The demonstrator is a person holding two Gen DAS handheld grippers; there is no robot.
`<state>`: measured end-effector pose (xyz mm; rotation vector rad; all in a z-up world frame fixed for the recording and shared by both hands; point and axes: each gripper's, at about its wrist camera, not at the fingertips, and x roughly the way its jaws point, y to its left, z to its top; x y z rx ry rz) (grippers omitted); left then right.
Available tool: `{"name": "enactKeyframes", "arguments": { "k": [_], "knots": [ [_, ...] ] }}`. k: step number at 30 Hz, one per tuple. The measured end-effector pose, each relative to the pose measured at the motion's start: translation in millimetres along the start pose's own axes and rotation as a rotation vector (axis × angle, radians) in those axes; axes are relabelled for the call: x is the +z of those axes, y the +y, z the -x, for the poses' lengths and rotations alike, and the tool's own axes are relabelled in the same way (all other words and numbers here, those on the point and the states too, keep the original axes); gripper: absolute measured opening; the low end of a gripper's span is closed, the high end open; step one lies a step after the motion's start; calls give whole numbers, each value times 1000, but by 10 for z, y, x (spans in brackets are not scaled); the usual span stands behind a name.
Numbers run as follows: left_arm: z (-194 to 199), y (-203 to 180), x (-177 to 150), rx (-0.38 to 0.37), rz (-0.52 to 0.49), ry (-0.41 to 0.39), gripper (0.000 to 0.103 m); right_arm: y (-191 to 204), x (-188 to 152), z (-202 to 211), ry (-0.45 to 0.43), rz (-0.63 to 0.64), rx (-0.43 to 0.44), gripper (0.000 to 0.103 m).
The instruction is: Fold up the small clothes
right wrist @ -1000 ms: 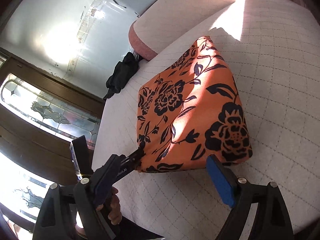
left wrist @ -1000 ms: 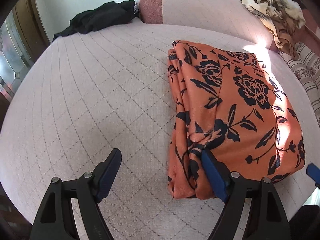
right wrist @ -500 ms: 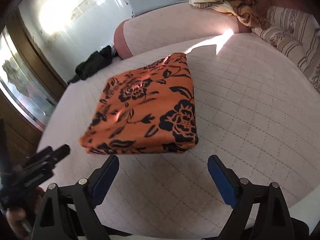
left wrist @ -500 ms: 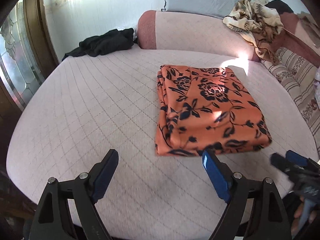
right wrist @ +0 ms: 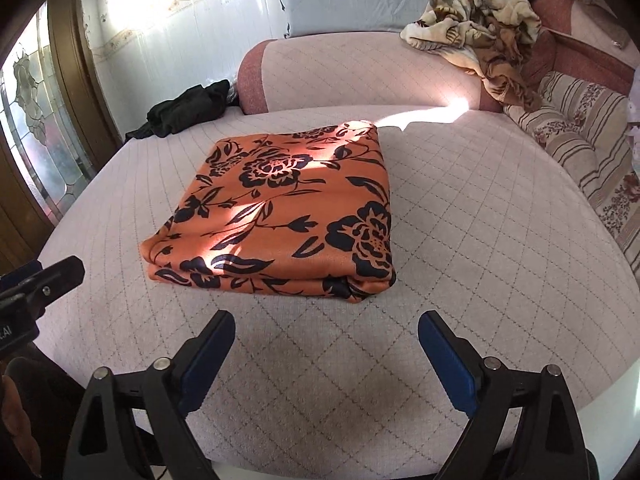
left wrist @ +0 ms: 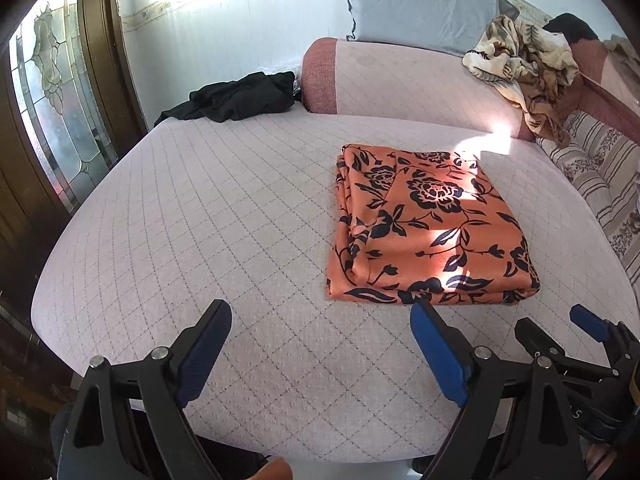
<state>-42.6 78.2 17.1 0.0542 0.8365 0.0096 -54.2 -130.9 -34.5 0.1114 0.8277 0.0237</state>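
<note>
An orange cloth with black flowers (left wrist: 430, 228) lies folded into a neat, roughly square stack of several layers on a pale quilted mattress (left wrist: 208, 232). In the left wrist view it sits at about 2 o'clock from the centre; in the right wrist view it sits near the centre, toward 11 o'clock. A band of sunlight crosses its top.

The left gripper (left wrist: 320, 344) hangs above the near edge of the mattress with its 2 blue-padded fingers spread wide and nothing between them. The right gripper (right wrist: 326, 350) is the same: fingers wide apart, empty, clear of the cloth. Neither touches the fabric.

Judging from the tidy stack and both empty tools, the folding of this piece looks finished, and the step in hand appears to be the release. The next move would likely call for fetching another garment: a crumpled black garment (left wrist: 236, 98) lies at 11 o'clock by the far edge, and a rumpled beige patterned cloth (left wrist: 524, 64) is draped over the backrest at 1 o'clock.

No basket, box or other container is visible, so nothing can be said of contents.

A grey pillow (left wrist: 420, 4) stands against the wall at 12 o'clock.
</note>
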Motion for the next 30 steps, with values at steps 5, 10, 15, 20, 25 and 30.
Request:
{"name": "enactKeyframes", "arguments": {
  "k": [5, 10, 15, 20, 25, 30],
  "knots": [
    [-71, -74, -28, 6, -27, 10, 91, 32, -12, -50, -4, 25, -8, 95],
    [-135, -125, -40, 0, -32, 8, 91, 56, -5, -33, -38, 47, -26, 95],
    [-180, -157, -18, -25, -18, 11, 91, 57, 14, -22, -58, 63, -36, 95],
    [-216, -181, -7, -39, -11, 20, 91, 28, 31, 0, -74, 58, -47, 95],
    [-247, -215, 8, -70, -3, 31, 91, 27, 20, -22, -63, 61, -49, 95],
    [-239, -273, 15, -84, -26, 22, 91, 31, 17, -11, -69, 61, -52, 95]
  ]
}}
